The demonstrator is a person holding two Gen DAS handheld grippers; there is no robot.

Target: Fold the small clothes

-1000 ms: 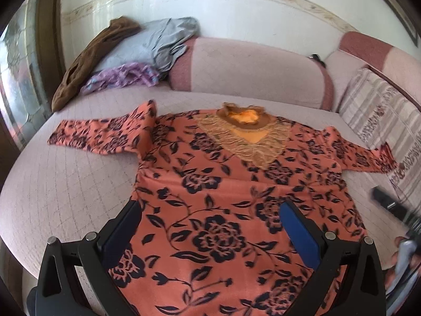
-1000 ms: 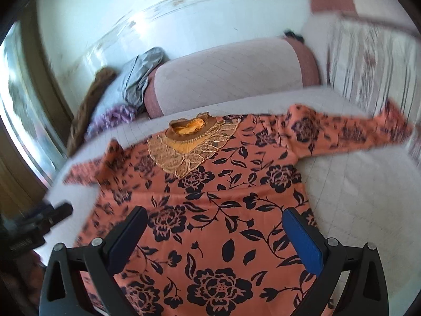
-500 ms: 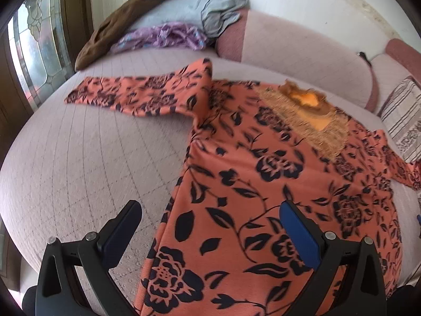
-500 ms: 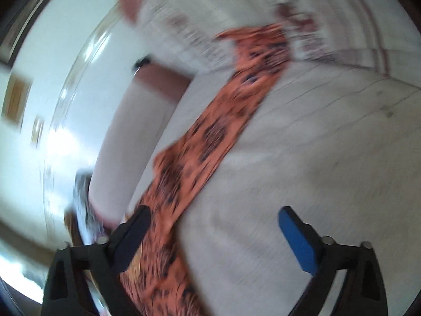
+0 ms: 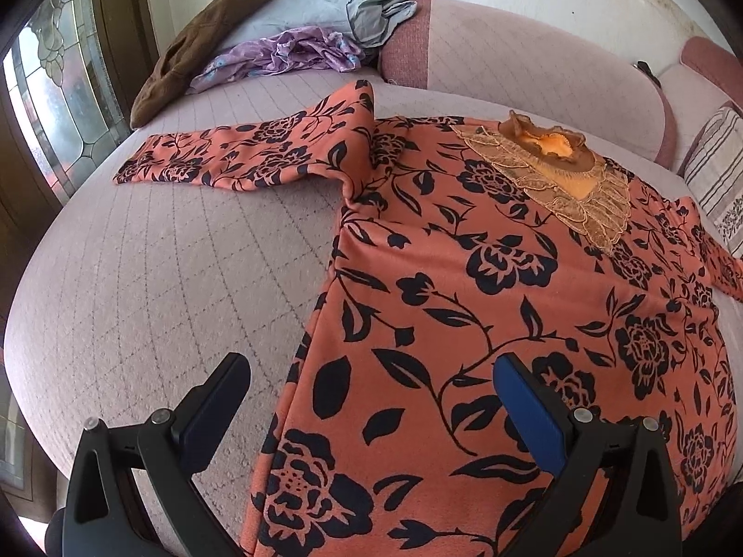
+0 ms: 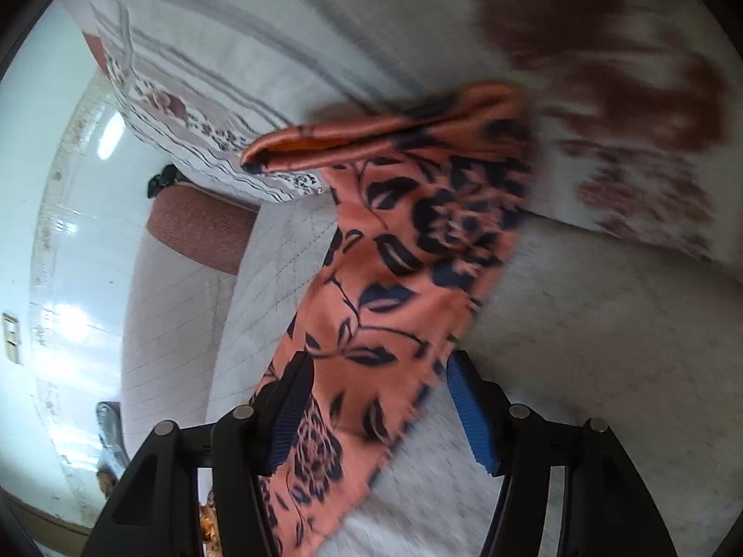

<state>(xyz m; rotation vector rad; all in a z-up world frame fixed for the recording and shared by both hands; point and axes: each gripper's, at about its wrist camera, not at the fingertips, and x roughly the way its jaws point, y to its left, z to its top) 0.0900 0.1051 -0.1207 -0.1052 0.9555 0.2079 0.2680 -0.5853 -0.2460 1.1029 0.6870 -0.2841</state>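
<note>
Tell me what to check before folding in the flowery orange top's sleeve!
1. Orange floral top spread flat on the bed: ok.
2. Right sleeve between the right tool pads: ok.
3. Right tool gripping: not ok, jaws closing, not pressing yet.
4. Left tool open over the top's side edge: ok.
5. Left sleeve laid out straight: ok.
6. Sleeve cuff clear of the striped pillow: cannot tell.

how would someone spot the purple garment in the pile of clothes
Look to the far end of the pink bed, where a heap of clothes lies against the bolster. The purple garment is crumpled at the front, below the grey cloth and right of the brown one. It alone is shiny with small blue flowers.
</note>
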